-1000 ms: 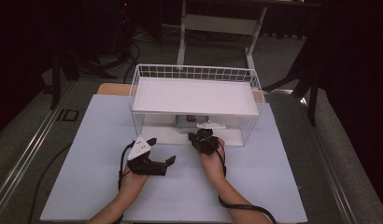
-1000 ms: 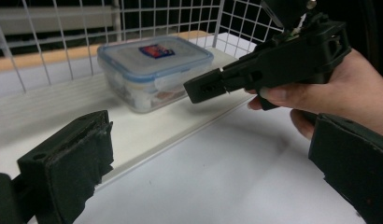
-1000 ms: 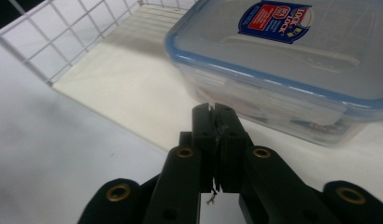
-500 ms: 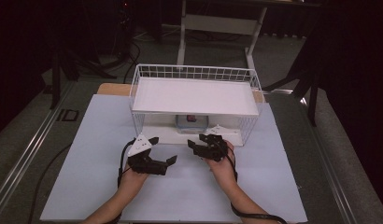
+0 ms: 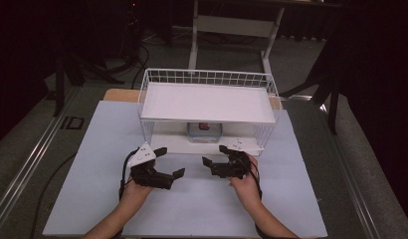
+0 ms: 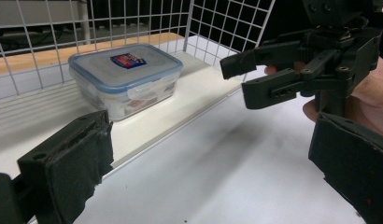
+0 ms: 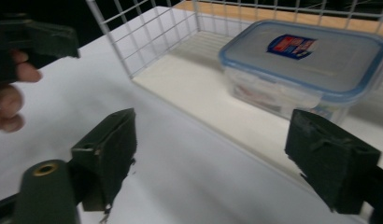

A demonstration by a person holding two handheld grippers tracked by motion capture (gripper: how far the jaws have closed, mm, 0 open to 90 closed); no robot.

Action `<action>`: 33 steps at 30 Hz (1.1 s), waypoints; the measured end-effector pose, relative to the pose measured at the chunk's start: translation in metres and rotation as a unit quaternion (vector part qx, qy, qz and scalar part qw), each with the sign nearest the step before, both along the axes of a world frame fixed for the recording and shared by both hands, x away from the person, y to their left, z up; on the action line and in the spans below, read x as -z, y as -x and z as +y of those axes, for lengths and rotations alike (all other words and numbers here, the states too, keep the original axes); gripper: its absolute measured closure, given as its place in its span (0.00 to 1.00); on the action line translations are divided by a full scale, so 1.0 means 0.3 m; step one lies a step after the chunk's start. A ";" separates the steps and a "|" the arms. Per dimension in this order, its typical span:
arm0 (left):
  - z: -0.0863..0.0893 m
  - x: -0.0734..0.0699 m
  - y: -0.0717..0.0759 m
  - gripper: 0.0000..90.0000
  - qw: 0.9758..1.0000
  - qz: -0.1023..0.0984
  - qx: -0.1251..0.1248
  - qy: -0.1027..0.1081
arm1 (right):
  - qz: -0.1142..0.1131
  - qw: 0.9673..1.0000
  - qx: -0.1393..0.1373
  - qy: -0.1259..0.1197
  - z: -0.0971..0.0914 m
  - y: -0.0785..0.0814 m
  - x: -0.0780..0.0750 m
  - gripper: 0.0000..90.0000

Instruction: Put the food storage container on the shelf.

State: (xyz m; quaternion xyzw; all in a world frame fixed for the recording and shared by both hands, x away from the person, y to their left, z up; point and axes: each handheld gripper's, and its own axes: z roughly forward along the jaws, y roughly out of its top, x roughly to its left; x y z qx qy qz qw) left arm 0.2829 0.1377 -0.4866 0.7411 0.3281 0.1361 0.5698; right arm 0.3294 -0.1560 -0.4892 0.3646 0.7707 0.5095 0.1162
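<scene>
Two hand-held grippers rest low over the white table (image 5: pixel 92 164), side by side in front of the wire shelf rack (image 5: pixel 208 79). The left gripper (image 5: pixel 168 162) has its jaws spread wide with nothing between them. The right gripper (image 5: pixel 216 155) has just been opening its jaws; they now stand wide apart and nothing lies between them.

The plastic container (image 5: pixel 205 132), clear-walled with a blue-rimmed lid, sits on the lower white board of the rack, under the upper shelf panel (image 5: pixel 207 102). In the high view the upper panel covers most of it; its front edge and a red spot on the lid are all that can be made out. In the left gripper view the container (image 6: pixel 125 77) is seen whole, resting near the board's front edge, with the rack's wire mesh behind and beside it. In the right gripper view the container (image 7: pixel 306 65) is cut off at the right margin, and one jaw pad overlaps its lower corner.

The container's contents are blurred behind the wall; reddish shapes show, but their identity cannot be told. The lid label is too small to read.

Both grippers are apart from the container. Each forearm is cut off at the bottom edge of the high view.
</scene>
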 end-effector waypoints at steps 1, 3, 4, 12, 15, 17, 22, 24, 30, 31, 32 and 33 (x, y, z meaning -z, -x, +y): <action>0.006 -0.001 0.004 0.01 1.000 0.000 -0.001 -0.001 | 0.002 1.000 0.001 0.000 -0.004 0.004 -0.001 0.19; 0.016 -0.003 0.009 0.01 1.000 -0.001 -0.002 0.001 | 0.007 1.000 -0.006 -0.011 -0.019 0.013 -0.002 0.19; 0.022 -0.005 0.012 0.01 1.000 -0.001 -0.002 0.000 | 0.006 1.000 -0.009 -0.010 -0.023 0.017 -0.003 0.19; 0.058 -0.008 0.034 0.01 1.000 -0.001 -0.006 0.002 | -0.008 1.000 -0.013 0.000 -0.089 0.063 -0.008 0.20; 0.068 -0.007 0.043 0.01 1.000 0.001 -0.006 0.003 | -0.013 1.000 -0.012 0.007 -0.117 0.085 -0.011 0.20; 0.073 -0.005 0.049 0.01 1.000 0.000 -0.006 0.001 | -0.013 1.000 -0.015 0.007 -0.133 0.096 -0.012 0.19; 0.080 0.001 0.063 0.01 1.000 0.001 -0.008 0.000 | -0.022 1.000 -0.013 0.012 -0.182 0.133 -0.021 0.20; 0.081 0.004 0.065 0.01 1.000 0.006 -0.006 -0.003 | -0.025 1.000 -0.012 0.005 -0.201 0.144 -0.026 0.20; 0.088 0.018 0.087 0.01 1.000 0.005 -0.002 -0.021 | -0.032 0.999 -0.006 0.002 -0.258 0.175 -0.032 0.21; 0.090 0.021 0.089 0.01 1.000 0.006 -0.002 -0.019 | -0.032 0.999 -0.003 0.004 -0.268 0.179 -0.032 0.20; 0.092 0.024 0.090 0.01 1.000 0.011 -0.002 -0.019 | -0.033 0.999 0.000 0.006 -0.275 0.183 -0.031 0.20; 0.094 0.025 0.092 0.01 1.000 0.013 -0.003 -0.019 | -0.030 1.000 0.003 -0.002 -0.289 0.189 -0.030 0.20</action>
